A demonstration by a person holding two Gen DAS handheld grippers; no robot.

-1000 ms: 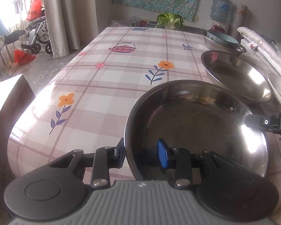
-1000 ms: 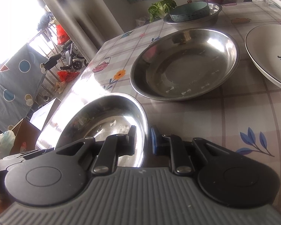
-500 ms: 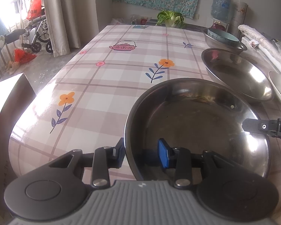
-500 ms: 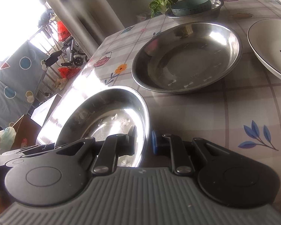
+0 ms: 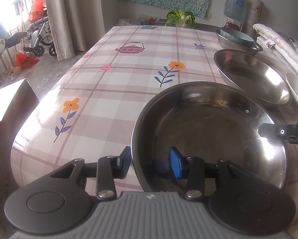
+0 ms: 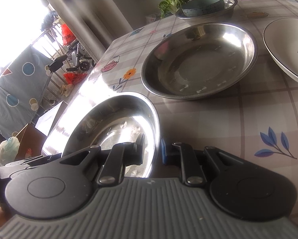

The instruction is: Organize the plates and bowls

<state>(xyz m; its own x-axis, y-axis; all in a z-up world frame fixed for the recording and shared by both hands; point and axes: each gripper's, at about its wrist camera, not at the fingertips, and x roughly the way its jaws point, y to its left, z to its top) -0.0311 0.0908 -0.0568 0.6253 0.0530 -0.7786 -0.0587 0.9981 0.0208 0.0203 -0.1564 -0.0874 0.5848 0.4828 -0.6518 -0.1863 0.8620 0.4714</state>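
Observation:
A steel bowl [image 5: 208,131] sits near the table's front edge and also shows in the right wrist view [image 6: 117,125]. My left gripper [image 5: 149,164] straddles its near-left rim, one finger outside, one blue pad inside, with a visible gap. My right gripper [image 6: 152,151] is shut on the bowl's right rim; its finger shows in the left wrist view [image 5: 278,132]. A wider steel plate [image 5: 252,75] lies behind it, also in the right wrist view [image 6: 200,59]. A white patterned plate [image 6: 288,47] lies to its right.
A teal bowl [image 6: 203,6] rests inside another steel basin [image 6: 226,6] at the back right of the flowered tablecloth [image 5: 129,75]. A cabbage [image 5: 180,18] sits beyond the far edge. A cardboard box [image 5: 11,99] stands left of the table.
The bowl has risen and tilted slightly in both grippers; both views have lifted a little above the table. The grips look the same.

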